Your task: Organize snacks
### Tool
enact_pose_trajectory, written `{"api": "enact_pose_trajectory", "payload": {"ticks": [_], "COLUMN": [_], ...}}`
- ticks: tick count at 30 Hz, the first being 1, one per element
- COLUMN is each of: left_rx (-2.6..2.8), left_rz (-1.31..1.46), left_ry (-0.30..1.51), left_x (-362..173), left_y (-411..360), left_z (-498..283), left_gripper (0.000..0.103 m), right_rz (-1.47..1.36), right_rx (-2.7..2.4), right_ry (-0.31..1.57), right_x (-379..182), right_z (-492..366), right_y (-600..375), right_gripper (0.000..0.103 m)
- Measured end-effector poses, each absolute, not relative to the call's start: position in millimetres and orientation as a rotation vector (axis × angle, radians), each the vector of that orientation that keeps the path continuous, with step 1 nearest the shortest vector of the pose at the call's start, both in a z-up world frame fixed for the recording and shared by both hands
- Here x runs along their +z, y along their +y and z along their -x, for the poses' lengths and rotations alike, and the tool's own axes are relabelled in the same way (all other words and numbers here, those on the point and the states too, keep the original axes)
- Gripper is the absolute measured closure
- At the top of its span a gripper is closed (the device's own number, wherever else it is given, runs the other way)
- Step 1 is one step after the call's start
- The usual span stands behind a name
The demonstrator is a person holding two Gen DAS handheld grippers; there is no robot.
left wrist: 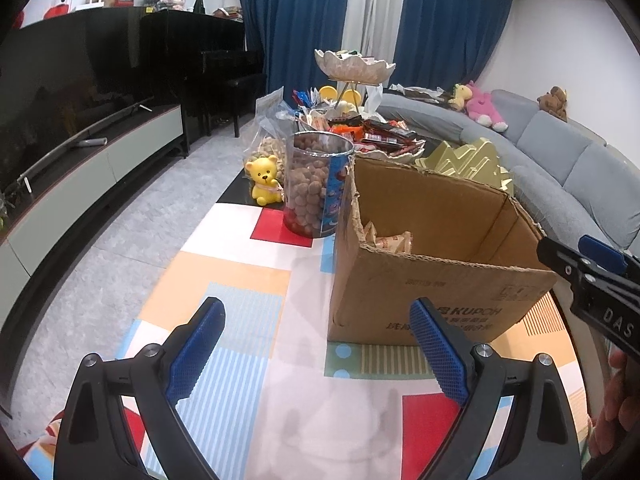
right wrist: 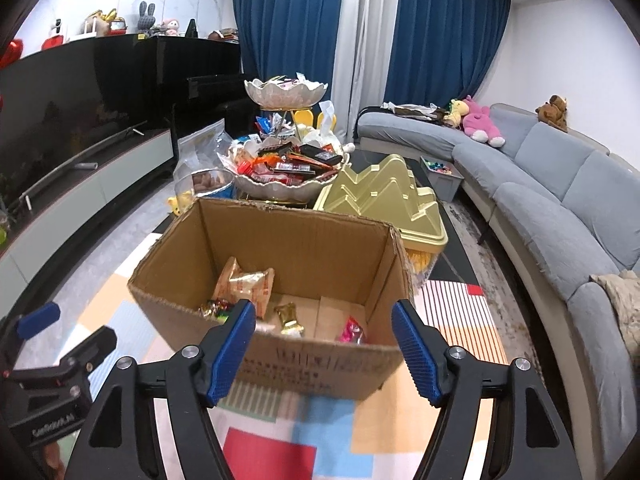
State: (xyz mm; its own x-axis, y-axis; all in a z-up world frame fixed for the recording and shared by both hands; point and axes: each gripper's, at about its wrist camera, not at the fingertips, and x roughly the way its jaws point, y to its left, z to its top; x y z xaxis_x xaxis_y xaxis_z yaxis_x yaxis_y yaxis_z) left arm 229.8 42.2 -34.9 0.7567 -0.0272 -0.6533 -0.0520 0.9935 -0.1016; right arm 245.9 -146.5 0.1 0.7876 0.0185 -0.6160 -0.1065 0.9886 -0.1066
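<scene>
An open cardboard box (right wrist: 320, 248) stands on the colourful table mat; it also shows in the left wrist view (left wrist: 440, 280). Inside lie several wrapped snacks: an orange-white packet (right wrist: 244, 284), a gold candy (right wrist: 289, 317), a pink candy (right wrist: 352, 332). Behind the box a two-tier bowl stand (right wrist: 280, 176) holds many snack packets. My right gripper (right wrist: 324, 348) is open and empty, just above the box's near wall. My left gripper (left wrist: 316, 344) is open and empty, over the mat left of the box.
A clear jar of brown balls (left wrist: 318, 184), a yellow bear figure (left wrist: 264, 180) and a bag of nuts (left wrist: 268, 144) stand left of the box. A gold tree-shaped container (right wrist: 384, 200) sits behind it on the right. A grey sofa (right wrist: 560, 200) runs along the right.
</scene>
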Motion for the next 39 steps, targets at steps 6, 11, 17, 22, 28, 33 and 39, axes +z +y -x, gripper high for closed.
{"api": "enact_pose_trajectory", "payload": {"ticks": [6, 11, 17, 22, 28, 33, 39], "left_rx": [0.012, 0.005, -0.005, -0.01, -0.014, -0.024, -0.032], "left_rz": [0.109, 0.088, 0.063, 0.039, 0.0, -0.012, -0.007], "left_ry": [0.708, 0.679, 0.662, 0.653, 0.64, 0.639, 0.658], "left_x": [-20.6, -2.7, 14.8, 23.2, 29.9, 28.9, 25.6], "left_y": [37.2, 29.4, 20.3, 12.7, 2.5, -4.6, -7.1], "left_z": [-214.3, -196.4, -166.0, -136.8, -94.0, -62.7, -32.8], "left_gripper": [0.008, 0.008, 0.008, 0.008, 0.005, 0.005, 0.004], "right_rz": [0.133, 0.129, 0.103, 0.092, 0.078, 0.047, 0.038], "right_rx": [0.07, 0.073, 0.066, 0.056, 0.048, 0.043, 0.04], "right_ry": [0.66, 0.645, 0.629, 0.625, 0.618, 0.631, 0.655], "right_x": [10.1, 23.4, 37.3, 44.8, 47.5, 46.3, 42.7], "right_z": [-220.1, -194.6, -159.3, -129.7, -93.4, -66.3, -37.0], "right_y": [-151.8, -156.9, -169.1, -175.9, -184.9, -195.9, -201.0], "right_gripper": [0.032, 0.032, 0.032, 0.032, 0.032, 0.028, 0.026]}}
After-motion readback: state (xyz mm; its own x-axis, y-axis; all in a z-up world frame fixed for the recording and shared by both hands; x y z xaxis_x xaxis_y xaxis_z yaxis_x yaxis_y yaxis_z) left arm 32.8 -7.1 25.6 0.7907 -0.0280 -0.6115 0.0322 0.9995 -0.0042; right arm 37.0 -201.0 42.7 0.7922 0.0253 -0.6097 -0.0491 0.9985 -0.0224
